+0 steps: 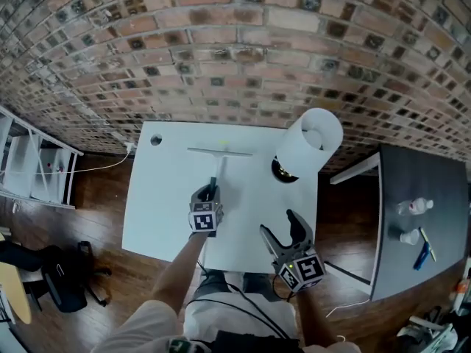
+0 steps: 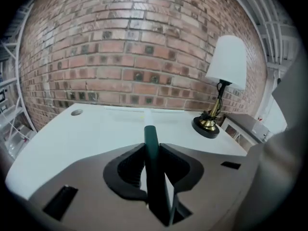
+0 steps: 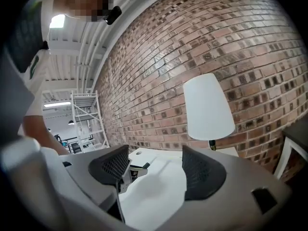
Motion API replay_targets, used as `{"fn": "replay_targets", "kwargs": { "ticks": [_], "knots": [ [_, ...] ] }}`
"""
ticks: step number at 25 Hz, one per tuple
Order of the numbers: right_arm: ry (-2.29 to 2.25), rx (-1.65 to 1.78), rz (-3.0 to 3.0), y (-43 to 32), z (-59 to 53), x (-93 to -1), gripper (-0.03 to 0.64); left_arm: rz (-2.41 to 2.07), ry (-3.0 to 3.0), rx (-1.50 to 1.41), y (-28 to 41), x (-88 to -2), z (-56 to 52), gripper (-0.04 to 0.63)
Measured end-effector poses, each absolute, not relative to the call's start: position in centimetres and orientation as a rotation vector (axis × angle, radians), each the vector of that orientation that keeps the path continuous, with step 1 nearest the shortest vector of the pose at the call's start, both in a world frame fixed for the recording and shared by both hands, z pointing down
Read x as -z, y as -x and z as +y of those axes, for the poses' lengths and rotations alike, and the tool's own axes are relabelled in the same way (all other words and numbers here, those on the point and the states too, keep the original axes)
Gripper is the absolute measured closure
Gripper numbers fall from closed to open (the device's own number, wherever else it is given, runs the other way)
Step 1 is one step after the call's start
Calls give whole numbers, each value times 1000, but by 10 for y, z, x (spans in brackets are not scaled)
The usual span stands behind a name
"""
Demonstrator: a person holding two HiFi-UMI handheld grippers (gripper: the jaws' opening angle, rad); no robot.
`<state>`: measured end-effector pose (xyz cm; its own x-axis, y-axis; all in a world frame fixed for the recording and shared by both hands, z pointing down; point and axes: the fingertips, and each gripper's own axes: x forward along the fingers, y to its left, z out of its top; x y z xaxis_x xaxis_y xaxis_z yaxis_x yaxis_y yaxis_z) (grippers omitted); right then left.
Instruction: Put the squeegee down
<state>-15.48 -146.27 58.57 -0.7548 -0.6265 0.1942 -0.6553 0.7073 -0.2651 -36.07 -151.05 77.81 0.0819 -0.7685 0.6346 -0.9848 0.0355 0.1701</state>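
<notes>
The left hand-held gripper [image 1: 209, 194] [image 2: 151, 150] has its jaws closed tight on the dark green handle of the squeegee [image 1: 219, 164] [image 2: 150, 134]. The handle runs straight out between the two black pads, up the frame towards the brick wall [image 1: 221, 50]. In the head view the squeegee sits over the middle of the white surface [image 1: 162, 204]. Its long pale blade lies crosswise in the upper part of that surface, close to the wall, and its handle leads back down the frame into the gripper. The blade is low over the surface, but I cannot tell whether it touches.

The right hand-held gripper [image 1: 282, 230] [image 3: 156, 170] is at the lower right of the white surface, near its front edge. Its jaws are spread wide with nothing between them; its own view shows only the white top and the wall through the gap.

A lamp [image 1: 309, 142] [image 2: 226, 61] [image 3: 207, 107] with a white shade and a dark, brassy base stands at the upper right corner of the white surface, to the right of the blade and apart from it. A small round hole [image 1: 156, 140] is at the upper left corner. At the right of the head view is a dark surface [image 1: 419, 168] carrying a few small items, and a white rack [image 1: 29, 164] stands at the left edge.
</notes>
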Motion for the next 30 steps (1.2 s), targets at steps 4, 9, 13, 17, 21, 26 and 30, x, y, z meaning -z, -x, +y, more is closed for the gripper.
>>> {"fn": "replay_targets", "kwargs": {
  "ticks": [4,9,13,17,21,26,30],
  "knots": [
    [-1107,-476,-2752,150,-1465,-593,253,-1715,-1737,-527,363,-807,-1543,512],
    [-1158,-481,-2709,145,-1466,-598,253,-1757,-1632,-598,376,-830,-1557,511],
    [-1190,-473,-2697,146,-1465,-595,253,-1704,-1615,-642,366,-855,-1553,462],
    [-1217,-452,-2719,151,-1469,-583,253,-1665,-1663,-641,360,-851,-1549,275],
    [-1224,-420,-2764,161,-1469,-566,253,-1679,-1770,-579,365,-787,-1534,256],
    [-1237,-363,-2854,177,-1467,-535,253,-1745,-1974,-395,360,-688,-1503,256],
    [-1259,-325,-2914,183,-1462,-508,253,-1869,-2089,-262,369,-606,-1470,256]
  ]
}}
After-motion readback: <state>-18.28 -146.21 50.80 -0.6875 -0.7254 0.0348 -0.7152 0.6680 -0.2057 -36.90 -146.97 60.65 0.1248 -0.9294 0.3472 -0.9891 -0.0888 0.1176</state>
